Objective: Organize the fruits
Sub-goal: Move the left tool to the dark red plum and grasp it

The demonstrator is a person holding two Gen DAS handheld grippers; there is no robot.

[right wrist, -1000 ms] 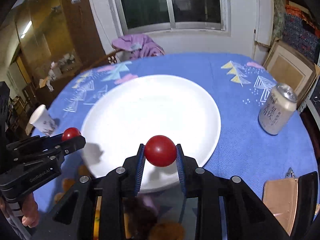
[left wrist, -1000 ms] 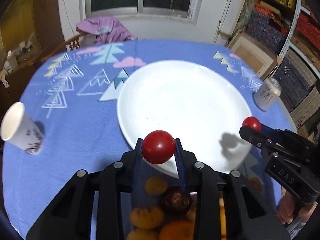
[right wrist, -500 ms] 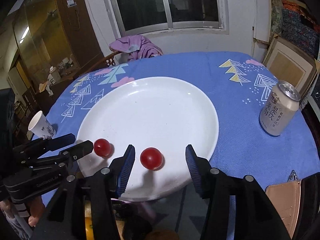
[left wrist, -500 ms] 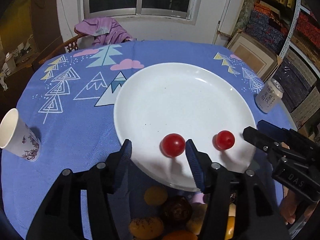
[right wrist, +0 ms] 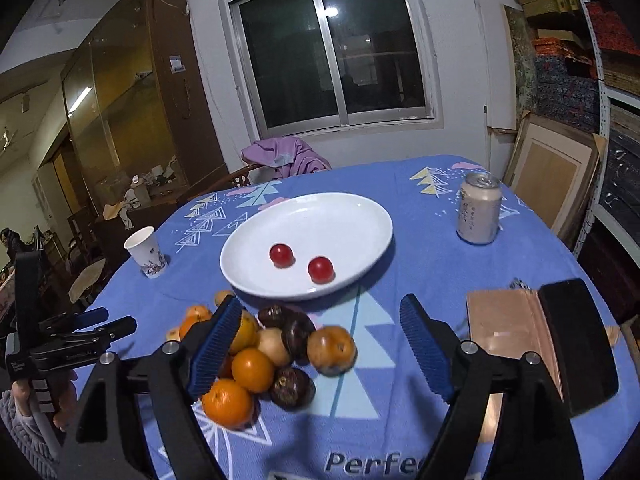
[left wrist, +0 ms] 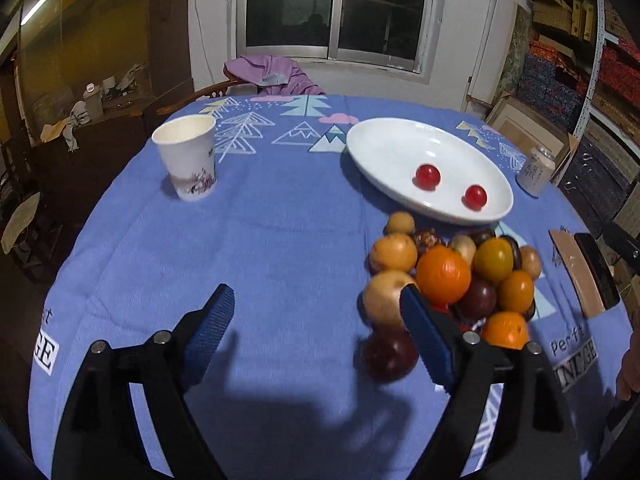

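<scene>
Both your left tongs (left wrist: pixel 316 322) and right tongs (right wrist: pixel 320 332) are opening with nothing between them. Two tomatoes (right wrist: pixel 281 255) lie on the white plate (right wrist: pixel 360 208); the fruit pile (right wrist: pixel 256 356) sits at the plate's six o'clock on the table (left wrist: pixel 260 248). You are between picks, I judge: next, bring each pair of tongs down around one fruit.

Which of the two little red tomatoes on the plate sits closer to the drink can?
The tomato nearer the plate's front rim; the other tomato lies toward the paper cup's side.

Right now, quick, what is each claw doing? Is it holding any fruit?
Left claw: jaws opening, nothing between them, holding no fruit.
Right claw: jaws opening, nothing between them, holding no fruit.
</scene>
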